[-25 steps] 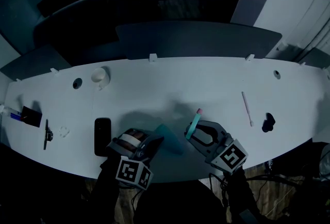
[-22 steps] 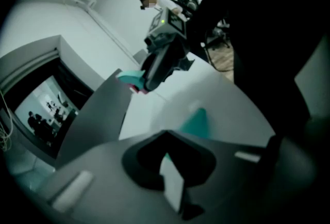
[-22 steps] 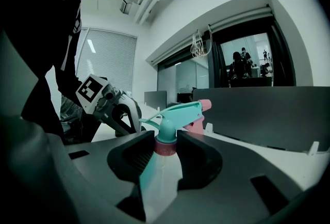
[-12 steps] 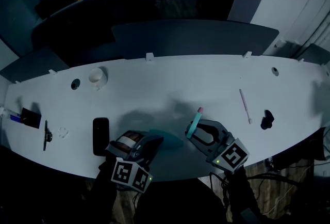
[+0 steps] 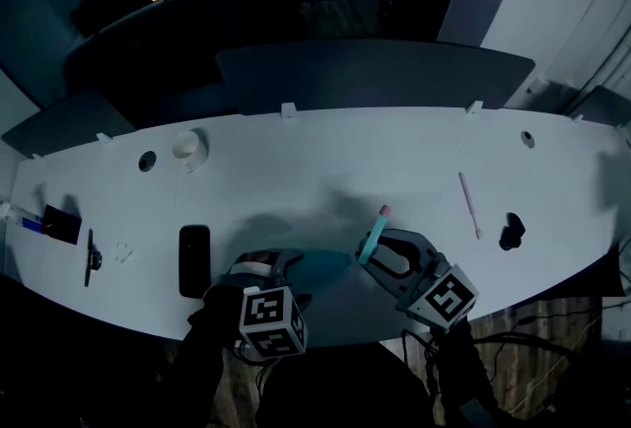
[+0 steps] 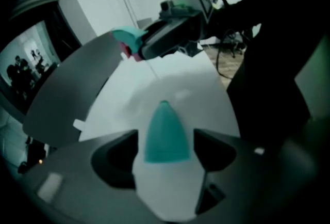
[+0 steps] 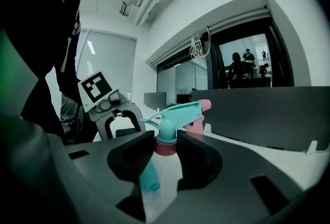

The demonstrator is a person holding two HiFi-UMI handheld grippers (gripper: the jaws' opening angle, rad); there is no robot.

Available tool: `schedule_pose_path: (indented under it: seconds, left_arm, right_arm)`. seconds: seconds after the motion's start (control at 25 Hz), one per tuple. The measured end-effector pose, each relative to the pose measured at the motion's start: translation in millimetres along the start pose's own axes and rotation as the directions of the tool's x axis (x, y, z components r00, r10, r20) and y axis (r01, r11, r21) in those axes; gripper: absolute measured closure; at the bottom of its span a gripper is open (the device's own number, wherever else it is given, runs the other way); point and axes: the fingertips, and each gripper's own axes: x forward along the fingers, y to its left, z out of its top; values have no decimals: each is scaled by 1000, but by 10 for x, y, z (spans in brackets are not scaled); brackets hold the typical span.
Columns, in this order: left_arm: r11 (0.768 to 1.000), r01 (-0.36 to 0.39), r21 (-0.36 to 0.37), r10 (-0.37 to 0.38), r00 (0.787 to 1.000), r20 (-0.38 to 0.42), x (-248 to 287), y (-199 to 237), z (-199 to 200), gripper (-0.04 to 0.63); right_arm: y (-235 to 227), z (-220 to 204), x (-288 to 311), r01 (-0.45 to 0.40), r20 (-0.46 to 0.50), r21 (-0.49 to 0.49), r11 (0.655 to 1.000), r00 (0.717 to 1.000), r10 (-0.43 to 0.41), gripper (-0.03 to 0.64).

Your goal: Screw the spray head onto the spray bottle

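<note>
The left gripper [image 6: 165,141] has just been opening its jaws. The teal spray bottle [image 6: 164,120] lies on its side between them, and nothing is squeezing it. The right gripper [image 7: 166,148] is closed on the pink ring of the spray head [image 7: 175,113] and holds it close to the bottle.

To do this step well, we think the bottle needs a firm grip first, because a loose bottle will roll when we twist. Then the head should go on straight, not tilted, and turn gently. The bottle's neck seems to point at the head, but the light is dim.

The white surface [image 5: 394,160] also holds a flat black block [image 5: 194,260], a small white cup [image 5: 189,146] and a thin pink stick [image 5: 470,204]. Behind it stands a dark grey panel [image 5: 375,71], and the room is dark.
</note>
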Motion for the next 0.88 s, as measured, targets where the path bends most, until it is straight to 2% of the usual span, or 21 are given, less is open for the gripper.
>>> schedule_pose_path:
  seconds: [0.12,0.24,0.56,0.64,0.88]
  left_arm:
    - [998,50,-25,-52,996,-73,122,13,-38,208]
    - [992,118,-46,-124,979,-164,282,-12,-138,154]
    - [952,256,-168,-293,919,-264,460,-149,-158,147]
    - [948,261,-181,-306,906,-292,473,-131,-156,147]
    - [957,249,-148,-287,882,-375,663,-134,-236,147]
  right_arm:
    - [-6,-18,-4,4,-6,0,1000,1000,-4,476]
    - [-11,-31,-18,9,-15,0,1000,1000,-9,476]
    - [-51,-62,-33,15,-25,6,1000,1000,-15,476]
    - [-60,-63,-20,16,-25,6,1000,1000,-16,476]
    - [-59,-47,42,9,-20,11,1000,1000,-9,476]
